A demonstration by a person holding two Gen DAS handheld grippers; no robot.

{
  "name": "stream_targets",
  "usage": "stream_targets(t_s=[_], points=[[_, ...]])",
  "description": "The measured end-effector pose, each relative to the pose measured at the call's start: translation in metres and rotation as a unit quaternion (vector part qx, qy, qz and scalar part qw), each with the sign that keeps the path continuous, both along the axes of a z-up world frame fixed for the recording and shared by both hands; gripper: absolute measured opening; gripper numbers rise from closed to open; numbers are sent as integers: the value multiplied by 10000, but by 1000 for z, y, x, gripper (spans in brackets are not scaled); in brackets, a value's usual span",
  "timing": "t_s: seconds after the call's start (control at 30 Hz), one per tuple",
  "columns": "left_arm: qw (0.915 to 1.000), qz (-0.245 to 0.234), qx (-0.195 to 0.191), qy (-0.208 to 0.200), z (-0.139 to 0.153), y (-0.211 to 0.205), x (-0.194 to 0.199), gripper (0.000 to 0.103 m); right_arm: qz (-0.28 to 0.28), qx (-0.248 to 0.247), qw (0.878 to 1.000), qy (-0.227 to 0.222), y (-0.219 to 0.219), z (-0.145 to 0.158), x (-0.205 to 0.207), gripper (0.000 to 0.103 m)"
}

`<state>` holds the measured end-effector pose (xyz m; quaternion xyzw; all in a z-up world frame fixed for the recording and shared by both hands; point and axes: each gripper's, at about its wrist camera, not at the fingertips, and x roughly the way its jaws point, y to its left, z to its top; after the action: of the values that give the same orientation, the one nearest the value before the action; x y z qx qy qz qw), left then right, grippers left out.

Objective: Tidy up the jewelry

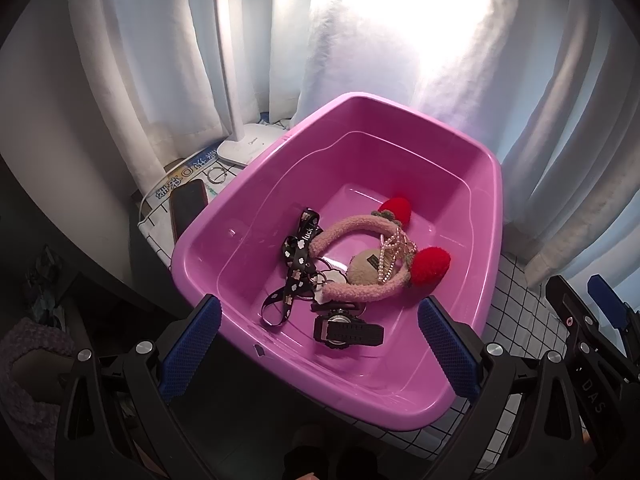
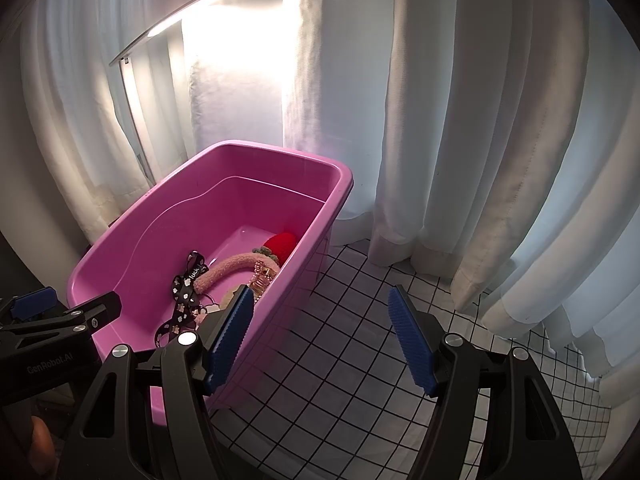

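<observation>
A: Where does the jewelry lie?
B: In the pink tub [image 1: 460,184], on its floor. A fuzzy pink headband [image 1: 352,236] with two red pom-poms [image 1: 430,266] arches over a round cream plush [image 1: 364,270]; a pearl chain [image 1: 390,256] drapes across the band. A black lanyard [image 1: 296,264] with pale flowers lies left of it, and a black watch [image 1: 346,330] lies nearest the camera.

A: And the grippers?
B: The left hand-held gripper [image 1: 320,354] hangs over the tub's near rim, its blue pads [image 1: 192,352] spread wide and grasping nothing. The right hand-held gripper [image 2: 324,336] is just beside the tub's right wall, over the grid-patterned surface [image 2: 340,380], likewise released and empty.

A: What surrounds the tub?
B: At its left, on the surface, a white desk lamp [image 1: 250,144], a metal ring [image 1: 217,176] and a dark phone [image 1: 188,208]. White curtains [image 2: 460,120] hang behind, brightly lit by the lamp.
</observation>
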<state>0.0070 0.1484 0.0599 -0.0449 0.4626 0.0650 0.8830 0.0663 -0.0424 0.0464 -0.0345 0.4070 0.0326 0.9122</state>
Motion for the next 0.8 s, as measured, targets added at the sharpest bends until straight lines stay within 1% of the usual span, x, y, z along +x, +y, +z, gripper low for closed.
stream_targets(t_s=[0.8], points=[[10000, 65, -14, 20, -1, -2, -3, 97, 8, 19, 10000, -6, 0, 0, 0, 67]])
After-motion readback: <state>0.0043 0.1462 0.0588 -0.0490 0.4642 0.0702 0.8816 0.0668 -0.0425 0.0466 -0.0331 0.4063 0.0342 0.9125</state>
